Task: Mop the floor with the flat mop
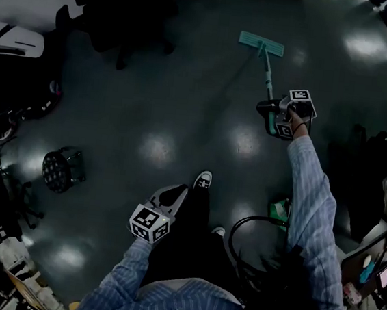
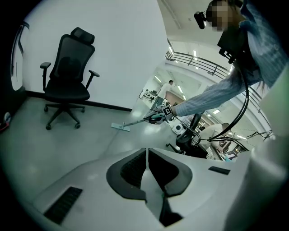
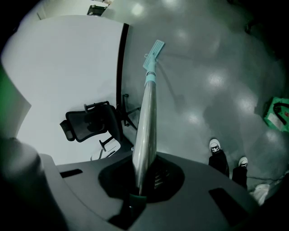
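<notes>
Flat mop (image 1: 262,44) on glossy floor (image 1: 185,102), right claw (image 1: 268,110) clamping handle (image 3: 146,117); left claw (image 1: 178,192) closed, empty; chair (image 2: 67,76) near wall (image 2: 122,54).

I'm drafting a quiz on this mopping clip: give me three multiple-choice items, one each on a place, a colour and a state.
1. The mop head lies: A on a desk; B on the floor; C against a wall.
2. The office chair is: A black; B red; C white.
3. The left gripper is: A wide open; B shut on a cloth; C shut, empty.
Answers: B, it lies flat on the floor; A, seat and back are black; C, its fingers meet with nothing between.
</notes>
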Motion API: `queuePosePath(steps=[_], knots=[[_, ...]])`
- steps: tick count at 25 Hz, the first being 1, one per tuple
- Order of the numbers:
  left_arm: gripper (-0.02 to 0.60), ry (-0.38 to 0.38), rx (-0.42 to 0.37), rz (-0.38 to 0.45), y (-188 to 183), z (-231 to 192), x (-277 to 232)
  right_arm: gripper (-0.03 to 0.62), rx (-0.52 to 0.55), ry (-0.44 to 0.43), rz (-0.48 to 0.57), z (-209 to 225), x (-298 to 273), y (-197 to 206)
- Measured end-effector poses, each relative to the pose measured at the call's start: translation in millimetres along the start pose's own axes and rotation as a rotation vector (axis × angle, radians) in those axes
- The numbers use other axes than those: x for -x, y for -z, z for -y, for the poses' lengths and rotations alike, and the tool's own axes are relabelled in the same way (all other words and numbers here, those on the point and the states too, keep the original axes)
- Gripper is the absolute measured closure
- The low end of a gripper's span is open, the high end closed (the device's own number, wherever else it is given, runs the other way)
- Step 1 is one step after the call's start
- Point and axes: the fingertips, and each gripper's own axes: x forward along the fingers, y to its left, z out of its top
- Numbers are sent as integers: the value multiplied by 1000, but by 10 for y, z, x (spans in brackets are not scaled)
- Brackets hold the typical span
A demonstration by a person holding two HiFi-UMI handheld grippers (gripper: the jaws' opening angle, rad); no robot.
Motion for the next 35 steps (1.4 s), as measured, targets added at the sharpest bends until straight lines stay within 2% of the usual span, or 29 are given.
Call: queuePosePath(steps=[4,9,15,22,29,35], knots=[[563,-22,11,15,10,-94,25,574,0,0,9,-32,-26,-32],[563,-18,4,14,-40,-119,79,575,-6,0,11,12,-5,116],[563,9,-32,23,56,205,108,576,12,31,-16,541,304,608],[563,65,-84,20,273,676,234,576,14,54,-44,1366,625,1628],[563,122,-135,1,558,1120,446,574,-23,41,-67,2035,853,2743],[563,143,-181,32,860,1632,726,576,-30,38,-99,2991,1078,3729]])
